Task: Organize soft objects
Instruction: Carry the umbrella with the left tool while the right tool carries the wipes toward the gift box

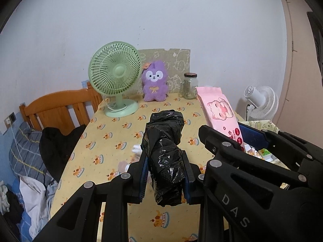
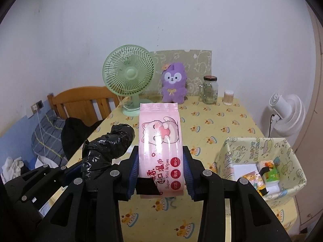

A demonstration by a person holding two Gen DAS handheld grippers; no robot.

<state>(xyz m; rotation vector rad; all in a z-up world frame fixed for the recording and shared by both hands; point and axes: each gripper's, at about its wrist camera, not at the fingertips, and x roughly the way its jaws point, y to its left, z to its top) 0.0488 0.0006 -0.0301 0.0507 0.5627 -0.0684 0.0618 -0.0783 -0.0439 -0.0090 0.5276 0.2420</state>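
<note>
The black bag roll [image 1: 164, 157] is gripped near its lower end by the left gripper [image 1: 165, 173], raised over the table [image 1: 105, 141]. It looks light, slippery and crushable. The pink wipes pack [image 2: 159, 141], soft and heavier, is clamped low by the right gripper [image 2: 160, 173], left of the fabric box [image 2: 290, 157].

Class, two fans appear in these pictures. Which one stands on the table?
The green fan stands on the table, beside the purple plush. The white fan stands off the table, past its right edge.
</note>
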